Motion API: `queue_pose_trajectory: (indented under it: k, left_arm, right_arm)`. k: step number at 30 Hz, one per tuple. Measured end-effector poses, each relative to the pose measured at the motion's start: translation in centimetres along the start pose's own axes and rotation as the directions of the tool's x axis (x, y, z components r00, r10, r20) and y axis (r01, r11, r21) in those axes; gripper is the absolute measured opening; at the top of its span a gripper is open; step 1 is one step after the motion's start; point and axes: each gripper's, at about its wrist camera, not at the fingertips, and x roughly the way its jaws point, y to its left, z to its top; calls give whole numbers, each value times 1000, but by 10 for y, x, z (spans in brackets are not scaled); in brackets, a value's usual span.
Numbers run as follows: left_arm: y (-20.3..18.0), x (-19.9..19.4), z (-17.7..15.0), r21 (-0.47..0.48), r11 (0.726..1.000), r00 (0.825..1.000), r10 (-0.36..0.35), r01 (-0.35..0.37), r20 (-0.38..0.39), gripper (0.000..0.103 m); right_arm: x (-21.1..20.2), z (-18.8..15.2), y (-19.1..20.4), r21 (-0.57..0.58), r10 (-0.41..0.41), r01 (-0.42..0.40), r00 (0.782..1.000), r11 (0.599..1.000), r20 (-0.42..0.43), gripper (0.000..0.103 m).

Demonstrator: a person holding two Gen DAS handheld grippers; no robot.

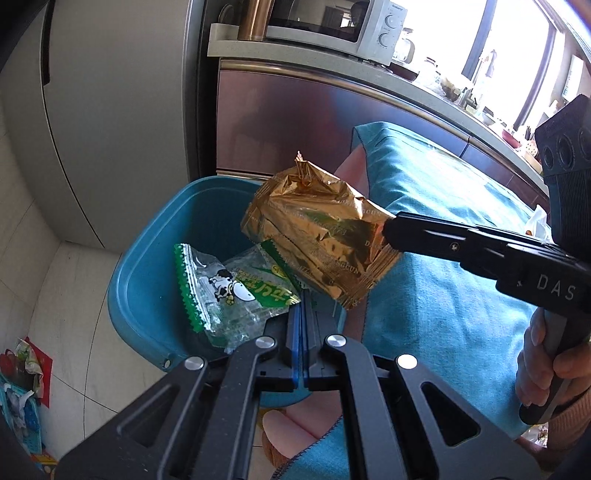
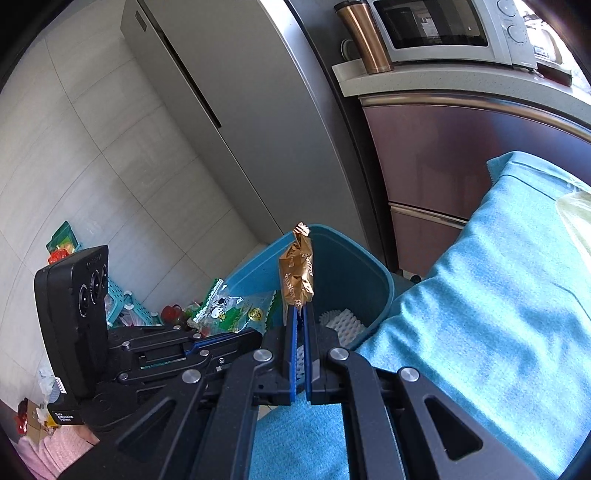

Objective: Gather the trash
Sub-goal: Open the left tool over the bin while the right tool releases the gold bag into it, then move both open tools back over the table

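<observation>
A clear and green snack wrapper with a cartoon cow hangs over the open blue bin, with my left gripper shut on its right edge. My right gripper is shut on the edge of a crumpled gold foil wrapper, which stands up above the blue bin. In the left wrist view the gold foil wrapper hangs at the bin's right rim, pinched by my right gripper. The right wrist view shows my left gripper and the green wrapper at the bin's left rim.
A teal cloth covers the table to the right of the bin. White ridged trash lies inside the bin. Behind stand a fridge, brown cabinets and a microwave. Wrappers and a teal basket lie on the floor.
</observation>
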Motion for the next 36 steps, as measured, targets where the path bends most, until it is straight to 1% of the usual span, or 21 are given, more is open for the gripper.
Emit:
queue_pose_trajectory:
  k: [9, 14, 20, 25, 28, 30, 32, 34, 35, 36]
  left_arm:
    - [5, 11, 0, -20, 1000, 1000, 3, -3, -13, 2]
    - [11, 19, 0, -52, 999, 999, -15, 14, -28, 2]
    - [14, 26, -1, -74, 997, 999, -20, 17, -41, 3]
    - [16, 29, -3, -82, 997, 999, -21, 17, -41, 6]
    - [16, 26, -5, -83, 996, 999, -16, 13, -32, 12]
    - [16, 22, -7, -83, 997, 1000, -13, 11, -22, 20]
    - [14, 16, -8, -74, 997, 1000, -5, 4, -5, 25]
    - [11, 8, -10, -65, 998, 1000, 5, -4, 15, 32]
    - [9, 4, -11, -60, 998, 1000, 7, -5, 28, 38]
    - [7, -1, -11, -53, 999, 999, 11, -9, 42, 41]
  right_arm:
    - [16, 2, 6, -8, -15, 14, 999, 1000, -41, 2]
    - [24, 4, 9, -9, -25, 25, 998, 1000, -62, 3]
    - [33, 6, 5, 24, -28, 31, 995, 999, -94, 7]
    - [33, 6, 1, 37, -23, 26, 996, 999, -89, 10]
    - [30, 4, -2, 40, -21, 25, 996, 999, -81, 14]
    - [28, 3, -4, 43, -19, 22, 997, 999, -75, 18]
    - [24, 2, -6, 48, -16, 19, 998, 999, -66, 20]
    - [20, 0, -8, 55, -13, 16, 998, 998, -54, 28]
    - [17, -1, -9, 58, -13, 16, 999, 998, -47, 29]
    - [13, -2, -10, 58, -16, 18, 999, 998, -39, 31]
